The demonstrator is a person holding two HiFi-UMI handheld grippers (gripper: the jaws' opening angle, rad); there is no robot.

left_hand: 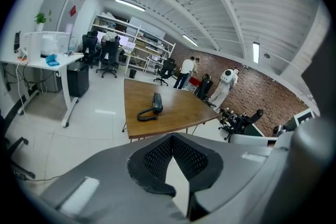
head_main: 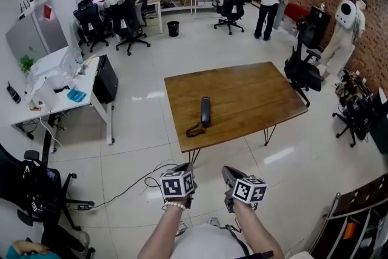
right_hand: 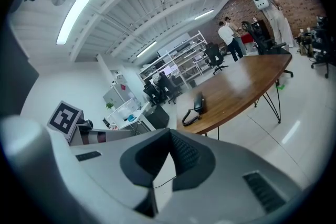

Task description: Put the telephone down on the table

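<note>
Pale office floor separates you from the wooden worktop [head_main: 254,94], where the telephone [head_main: 205,111] already lies flat near the front edge, its curly cord [head_main: 194,128] looped at the near left end. Your left tongs [head_main: 182,167] and right tongs [head_main: 228,170] are both pressed together with nothing between them, held low in front of your body and well apart from the worktop. The handset lies straight ahead, roughly on the line between the two tongs, so neither hand is clearly nearer. Its long axis runs away from you, toward the far edge. Judged from how it lies, the put-down looks done; any fresh reach would mean stepping forward first.
</note>
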